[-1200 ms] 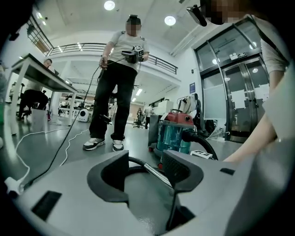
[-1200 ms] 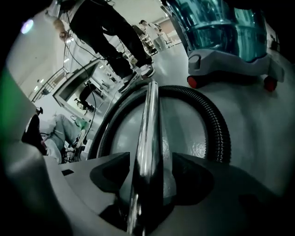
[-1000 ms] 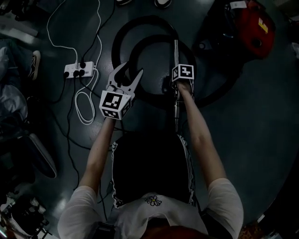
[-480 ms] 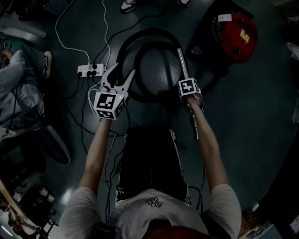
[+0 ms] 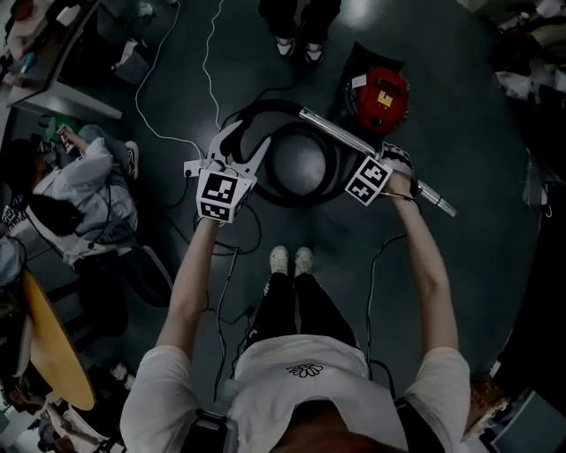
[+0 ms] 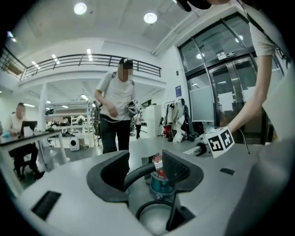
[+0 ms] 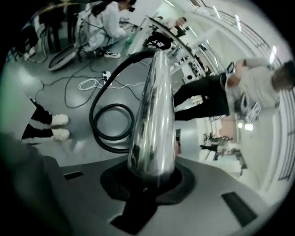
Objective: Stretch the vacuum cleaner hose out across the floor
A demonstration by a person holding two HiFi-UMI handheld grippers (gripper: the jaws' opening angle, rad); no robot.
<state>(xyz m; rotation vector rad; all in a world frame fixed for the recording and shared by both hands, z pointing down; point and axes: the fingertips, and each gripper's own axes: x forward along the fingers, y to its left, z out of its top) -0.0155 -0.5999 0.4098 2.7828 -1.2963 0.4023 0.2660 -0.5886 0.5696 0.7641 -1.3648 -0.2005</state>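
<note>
A black vacuum hose [image 5: 265, 181] lies coiled in loops on the dark floor, in front of the red vacuum cleaner [image 5: 381, 97]. My right gripper [image 5: 354, 165] is shut on the chrome wand [image 5: 329, 129], which hangs above the floor, slanting from upper left to lower right. In the right gripper view the wand [image 7: 154, 106] fills the shut jaws of the right gripper [image 7: 152, 177], with the hose coil [image 7: 110, 124] below. My left gripper [image 5: 250, 137] hovers open over the coil's left side, holding nothing. The left gripper [image 6: 145, 168] frames the hose [image 6: 138, 174] and cleaner [image 6: 160, 180] far below.
A person's legs [image 5: 296, 22] stand beyond the cleaner. Another person [image 5: 80, 181] sits at the left by a desk. A white power strip [image 5: 194, 167] and loose cables [image 5: 208, 62] lie left of the coil. My own shoes [image 5: 292, 259] stand just behind it.
The view has risen from a crouch to standing. The right gripper has lifted the wand off the floor and swung it to a slant. Both grippers are higher above the coil.
</note>
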